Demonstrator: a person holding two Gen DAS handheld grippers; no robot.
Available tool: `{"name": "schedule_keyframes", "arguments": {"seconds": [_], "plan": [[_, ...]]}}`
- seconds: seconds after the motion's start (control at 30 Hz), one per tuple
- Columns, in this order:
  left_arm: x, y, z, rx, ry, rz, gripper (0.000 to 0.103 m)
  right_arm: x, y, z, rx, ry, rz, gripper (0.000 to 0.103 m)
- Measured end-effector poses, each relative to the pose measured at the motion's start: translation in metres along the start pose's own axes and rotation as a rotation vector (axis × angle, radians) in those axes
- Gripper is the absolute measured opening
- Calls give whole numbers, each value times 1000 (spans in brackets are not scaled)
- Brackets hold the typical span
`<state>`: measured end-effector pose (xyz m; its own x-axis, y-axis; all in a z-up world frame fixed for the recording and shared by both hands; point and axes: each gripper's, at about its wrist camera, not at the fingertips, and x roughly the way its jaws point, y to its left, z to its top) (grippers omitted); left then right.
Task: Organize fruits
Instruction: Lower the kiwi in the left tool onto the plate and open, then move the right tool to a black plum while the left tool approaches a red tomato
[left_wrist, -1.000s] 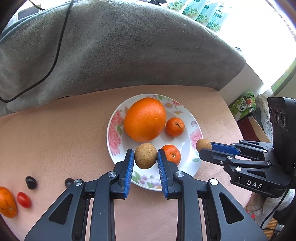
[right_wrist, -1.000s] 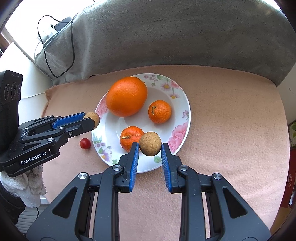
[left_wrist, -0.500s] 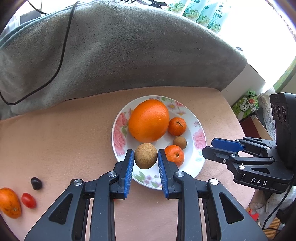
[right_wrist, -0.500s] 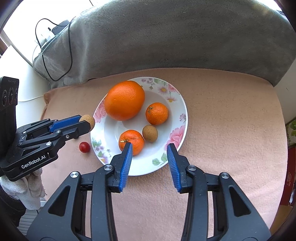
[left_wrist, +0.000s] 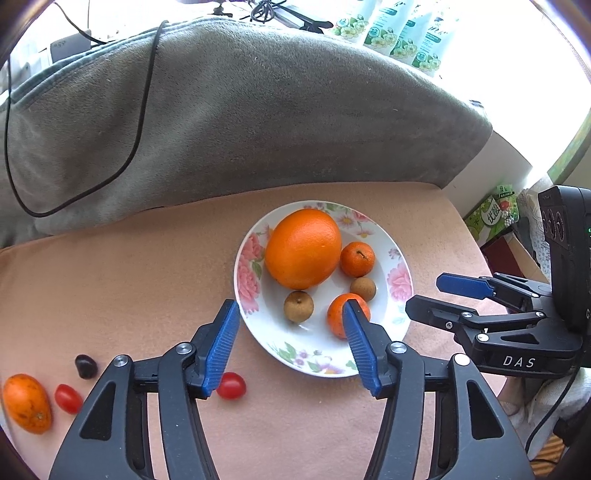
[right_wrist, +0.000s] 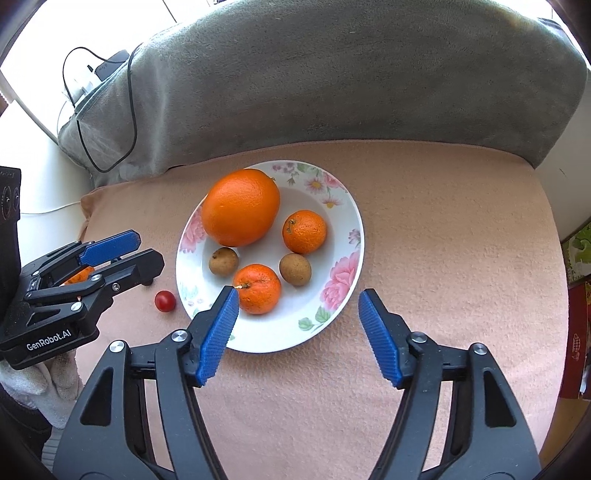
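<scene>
A floral white plate (left_wrist: 400, 302) (right_wrist: 352, 258) on the peach cloth holds a large orange (left_wrist: 303, 248) (right_wrist: 240, 206), two mandarins (left_wrist: 357, 259) (right_wrist: 256, 288) and two brown longans (left_wrist: 298, 306) (right_wrist: 294, 269). My left gripper (left_wrist: 290, 325) is open and empty above the plate's near rim. It also shows in the right wrist view (right_wrist: 146, 251), left of the plate. My right gripper (right_wrist: 297, 310) is open and empty over the plate's near edge. It also shows in the left wrist view (left_wrist: 424, 295), right of the plate.
Off the plate, to the left, lie two cherry tomatoes (left_wrist: 231, 385) (left_wrist: 68, 398), a dark fruit (left_wrist: 86, 366) and an orange oval fruit (left_wrist: 26, 402). One tomato shows in the right wrist view (right_wrist: 164, 301). A grey blanket (left_wrist: 221, 122) with a black cable rises behind.
Both grippers let go of their longans, which now lie on the plate. The right opened first, then the left. Both jaws now stand wide and have drawn back.
</scene>
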<state>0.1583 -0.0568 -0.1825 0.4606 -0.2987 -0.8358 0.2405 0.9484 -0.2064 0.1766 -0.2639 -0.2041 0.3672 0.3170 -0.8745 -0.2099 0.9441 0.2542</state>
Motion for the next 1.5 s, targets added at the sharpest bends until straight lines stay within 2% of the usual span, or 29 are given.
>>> {"name": "schedule_keyframes", "arguments": {"seconds": [0.07, 0.2, 0.23, 0.27, 0.33, 0.5, 0.57, 1.03, 1.5], "plan": [[-2, 2, -2, -11, -1, 16, 69, 1, -1, 0, 12, 4, 6, 70], [-4, 7, -4, -29, -3, 24, 69, 4, 0, 0, 20, 10, 4, 70], [-4, 8, -5, -31, -2, 25, 69, 4, 0, 0, 21, 12, 6, 72], [-5, 8, -6, -32, -2, 26, 69, 5, 1, -1, 24, 10, 12, 80], [-6, 9, -8, -33, -2, 28, 69, 3, 2, -2, 31, -11, 24, 87], [-11, 15, -12, -48, -4, 34, 69, 4, 7, -1, 43, -16, 58, 88], [-15, 19, -15, -61, -11, 39, 69, 5, 9, 0, 42, -14, 55, 93], [-43, 60, -42, -158, -40, 124, 69, 7, 37, 5, -28, -10, 40, 93], [-73, 105, -79, -296, -56, 194, 69, 15, 84, 14, -121, 1, 102, 93]]}}
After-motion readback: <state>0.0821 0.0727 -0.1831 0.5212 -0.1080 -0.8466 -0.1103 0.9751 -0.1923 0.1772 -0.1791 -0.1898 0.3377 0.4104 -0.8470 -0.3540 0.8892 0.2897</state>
